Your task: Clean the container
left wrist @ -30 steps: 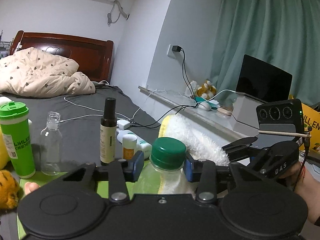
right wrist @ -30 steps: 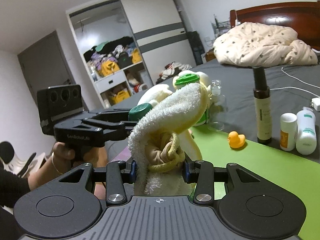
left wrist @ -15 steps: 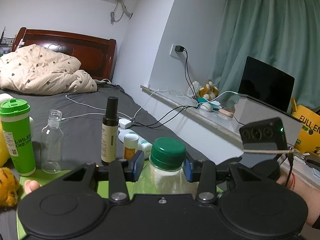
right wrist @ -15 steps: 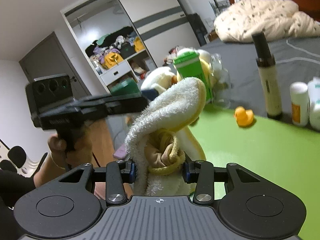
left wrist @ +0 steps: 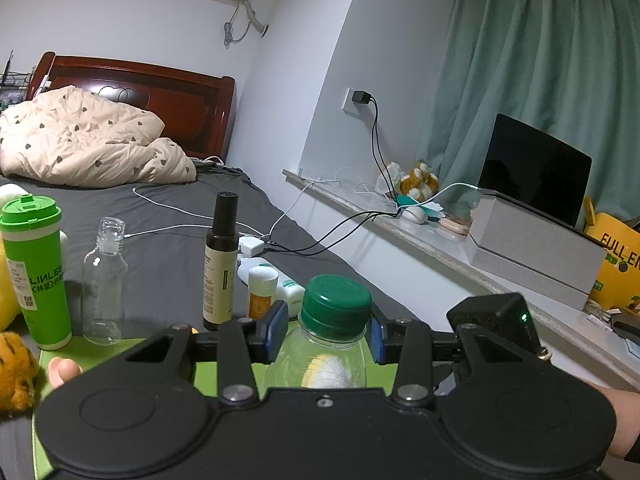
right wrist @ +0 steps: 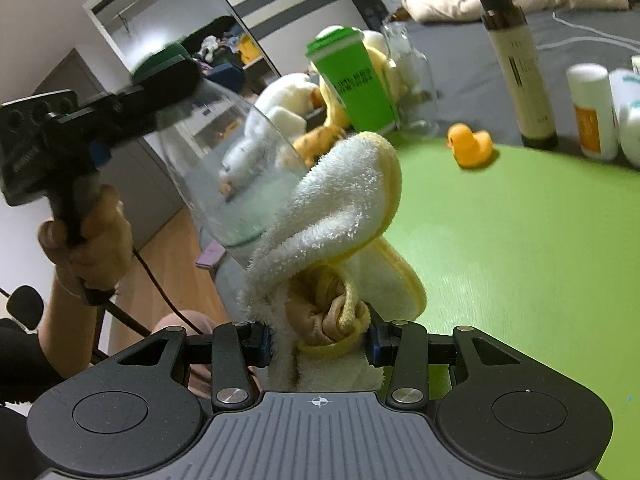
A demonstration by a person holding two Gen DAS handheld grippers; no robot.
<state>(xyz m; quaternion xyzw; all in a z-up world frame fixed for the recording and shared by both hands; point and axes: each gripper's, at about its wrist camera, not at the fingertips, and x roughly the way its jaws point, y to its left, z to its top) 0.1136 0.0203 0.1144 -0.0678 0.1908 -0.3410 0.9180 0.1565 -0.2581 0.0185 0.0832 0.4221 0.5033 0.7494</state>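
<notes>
Left claw (left wrist: 326, 338): clamped on bottle (left wrist: 320, 360) neck.
Right claw (right wrist: 318, 346): clamped on towel (right wrist: 340, 208).
Bottle: light, slippery, crushable; grip neck.

A clear plastic bottle (left wrist: 324, 356) with a green screw cap (left wrist: 336, 304) sits low in the centre of the left wrist view, capped and apparently empty. In the right wrist view it tilts at left of centre, a white-and-yellow towel (right wrist: 340, 208) pressed against its lower side.
</notes>
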